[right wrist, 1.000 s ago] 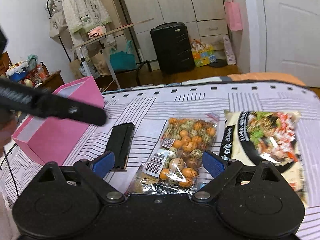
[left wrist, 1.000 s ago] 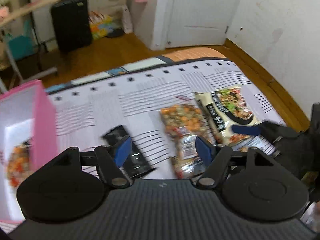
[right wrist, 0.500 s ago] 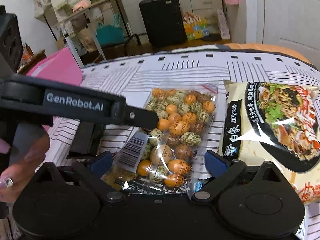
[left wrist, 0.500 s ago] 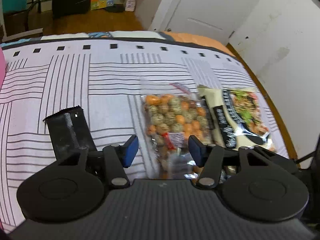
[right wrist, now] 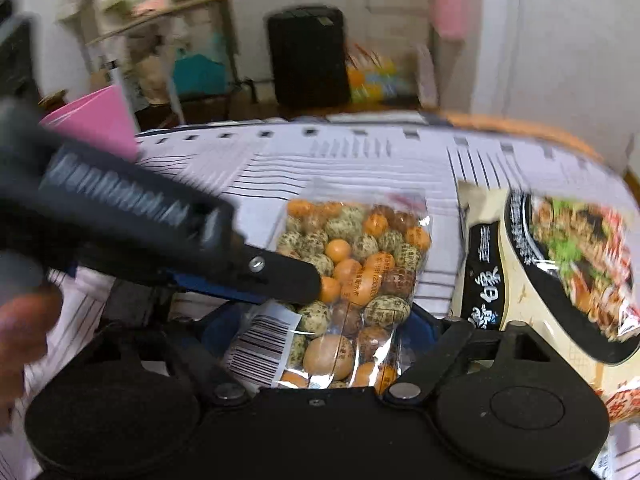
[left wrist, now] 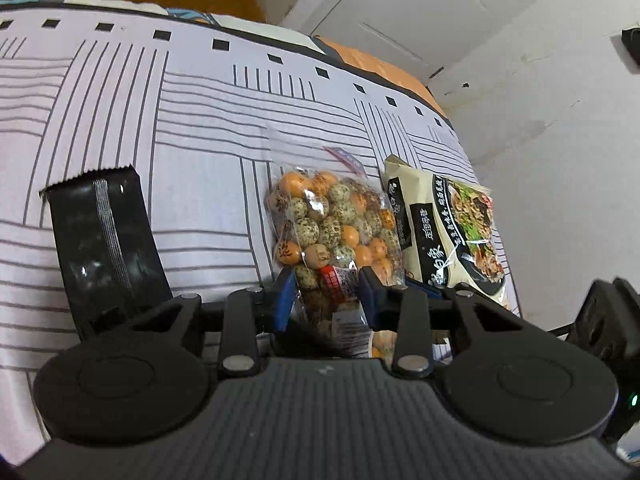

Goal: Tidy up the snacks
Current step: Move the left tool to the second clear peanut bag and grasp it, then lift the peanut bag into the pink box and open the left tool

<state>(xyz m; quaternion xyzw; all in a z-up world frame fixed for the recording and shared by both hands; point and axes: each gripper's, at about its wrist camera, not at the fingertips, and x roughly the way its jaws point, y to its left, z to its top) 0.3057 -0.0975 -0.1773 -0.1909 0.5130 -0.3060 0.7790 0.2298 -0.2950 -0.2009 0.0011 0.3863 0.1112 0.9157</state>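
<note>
The bag of nuts (left wrist: 334, 226) lies flat on the striped bed cover (left wrist: 160, 120), with both tongs at its near end. The nuts inside are orange and speckled green, and the bag is see-through.

The left tongs (left wrist: 327, 294) have their two blue fingers (left wrist: 285, 300) on either side of the bag's near end, pressing in on it. They look closed on the bag. In the right camera's view, a black finger of the left tongs reaches in from the left and lies across the bag.

The right tongs (right wrist: 312, 334) sit around the same near end, by the white sticker with black lines. Their fingers are mostly hidden behind the bag, so I cannot tell if they are squeezing it.

Just to the right of the nuts lies a pale noodle packet (left wrist: 448, 232), touching the bag's edge. To the left, well apart, lies a black wrapper (left wrist: 106, 240). A pink box (right wrist: 94, 124) stands at the far left of the bed.
</note>
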